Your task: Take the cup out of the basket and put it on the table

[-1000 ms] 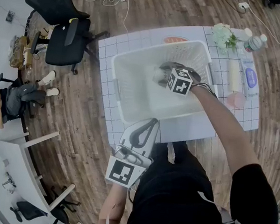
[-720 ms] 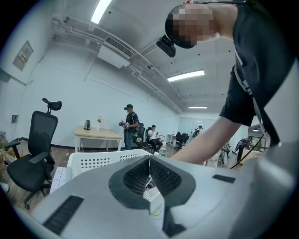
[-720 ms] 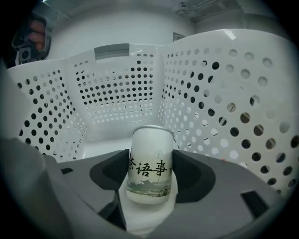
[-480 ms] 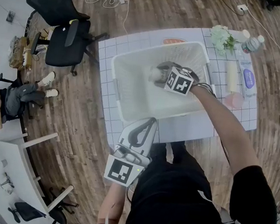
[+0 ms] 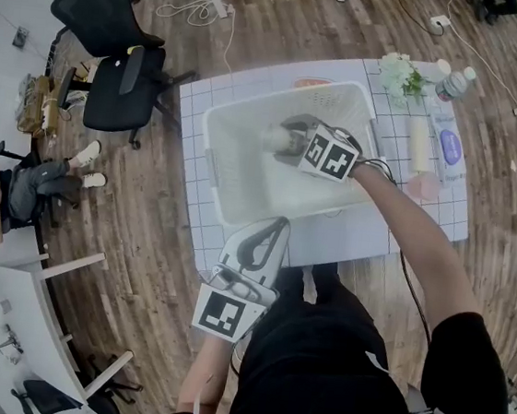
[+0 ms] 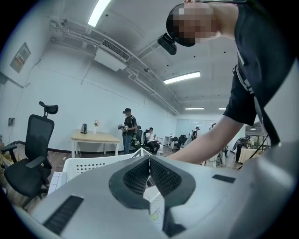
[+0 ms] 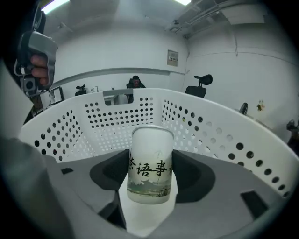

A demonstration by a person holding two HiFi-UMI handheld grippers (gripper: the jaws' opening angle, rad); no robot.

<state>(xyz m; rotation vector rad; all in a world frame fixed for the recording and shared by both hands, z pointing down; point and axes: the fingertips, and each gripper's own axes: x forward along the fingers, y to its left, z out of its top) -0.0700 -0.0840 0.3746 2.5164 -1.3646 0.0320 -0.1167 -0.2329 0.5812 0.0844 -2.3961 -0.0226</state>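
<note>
Cup (image 7: 150,163) gripped upright in the right tool (image 7: 150,173), inside the basket (image 7: 93,122).
Best lifted straight above the rim before crossing to the surface (image 5: 352,238); left tool (image 6: 149,173) closed on nothing.

head view: steeply down | left gripper view: upward, roomward | right gripper view: inside basket (image 7: 93,122) | shared: basket

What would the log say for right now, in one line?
right gripper: shut on cup | cup: inside basket | left gripper: shut, empty
</note>
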